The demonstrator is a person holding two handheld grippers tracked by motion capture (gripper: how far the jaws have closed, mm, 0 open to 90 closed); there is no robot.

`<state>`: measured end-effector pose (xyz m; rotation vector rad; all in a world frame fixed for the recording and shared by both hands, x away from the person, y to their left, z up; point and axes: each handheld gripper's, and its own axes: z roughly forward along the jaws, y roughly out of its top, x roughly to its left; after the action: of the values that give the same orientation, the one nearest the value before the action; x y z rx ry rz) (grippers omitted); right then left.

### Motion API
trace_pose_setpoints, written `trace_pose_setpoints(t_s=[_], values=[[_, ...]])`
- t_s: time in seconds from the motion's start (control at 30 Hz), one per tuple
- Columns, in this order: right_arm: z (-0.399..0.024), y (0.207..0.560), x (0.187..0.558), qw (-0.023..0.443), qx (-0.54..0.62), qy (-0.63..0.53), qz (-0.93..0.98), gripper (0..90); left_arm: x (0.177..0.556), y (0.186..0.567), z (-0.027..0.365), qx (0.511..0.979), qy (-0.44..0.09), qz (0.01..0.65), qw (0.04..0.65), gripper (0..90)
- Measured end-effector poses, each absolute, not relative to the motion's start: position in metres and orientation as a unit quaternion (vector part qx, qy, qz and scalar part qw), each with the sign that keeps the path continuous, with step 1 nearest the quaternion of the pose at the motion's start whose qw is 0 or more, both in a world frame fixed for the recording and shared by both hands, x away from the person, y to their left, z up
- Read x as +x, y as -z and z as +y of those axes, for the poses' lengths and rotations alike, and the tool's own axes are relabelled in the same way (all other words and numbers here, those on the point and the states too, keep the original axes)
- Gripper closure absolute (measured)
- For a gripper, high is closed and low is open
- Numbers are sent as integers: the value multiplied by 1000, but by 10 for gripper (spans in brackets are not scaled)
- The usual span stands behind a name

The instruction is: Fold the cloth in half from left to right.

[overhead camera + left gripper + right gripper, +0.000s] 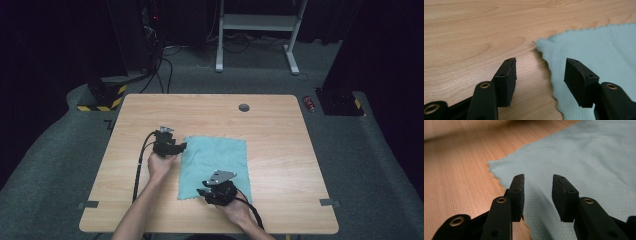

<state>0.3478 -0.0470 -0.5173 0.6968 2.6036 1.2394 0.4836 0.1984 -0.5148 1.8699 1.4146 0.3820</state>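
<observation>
A light blue cloth (215, 162) lies flat on the wooden table (280, 135), near its middle. My left gripper (183, 146) is at the cloth's far left corner, open. In the left gripper view the left gripper (541, 61) straddles the edge of the cloth (596, 47), one jaw over bare wood and the other over fabric. My right gripper (202, 192) is at the cloth's near left corner. In the right gripper view the right gripper (539, 177) stands open low over the cloth (586, 155), with nothing pinched between the pads.
A round grommet (244, 107) sits in the table's far side. Grey tape marks (88, 204) (330, 202) lie by the near corners. On the carpet beyond are a white desk frame (257, 22), a yellow-and-black base (102, 97) and a red can (310, 103).
</observation>
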Motion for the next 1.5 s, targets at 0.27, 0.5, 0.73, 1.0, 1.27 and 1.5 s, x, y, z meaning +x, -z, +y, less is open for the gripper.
trace_pose_setpoints(t_s=[0.27, 0.5, 0.73, 1.0, 1.27, 1.5], values=[[-30, 513, 347, 85, 219, -417, 878, 633, 496, 508, 187, 752, -144, 535, 357, 435], [-17, 514, 342, 78, 205, -419, 881, 628, 511, 513, 181, 753, -141, 541, 348, 476], [2, 516, 338, 69, 185, -419, 886, 622, 512, 513, 177, 759, -151, 533, 341, 564], [19, 523, 334, 73, 168, -404, 896, 616, 512, 514, 177, 766, -156, 525, 337, 721], [21, 523, 332, 108, 163, -382, 903, 833, 513, 515, 175, 772, -147, 515, 342, 867], [20, 523, 329, 123, 161, -381, 902, 895, 518, 511, 172, 777, -137, 514, 337, 888]])
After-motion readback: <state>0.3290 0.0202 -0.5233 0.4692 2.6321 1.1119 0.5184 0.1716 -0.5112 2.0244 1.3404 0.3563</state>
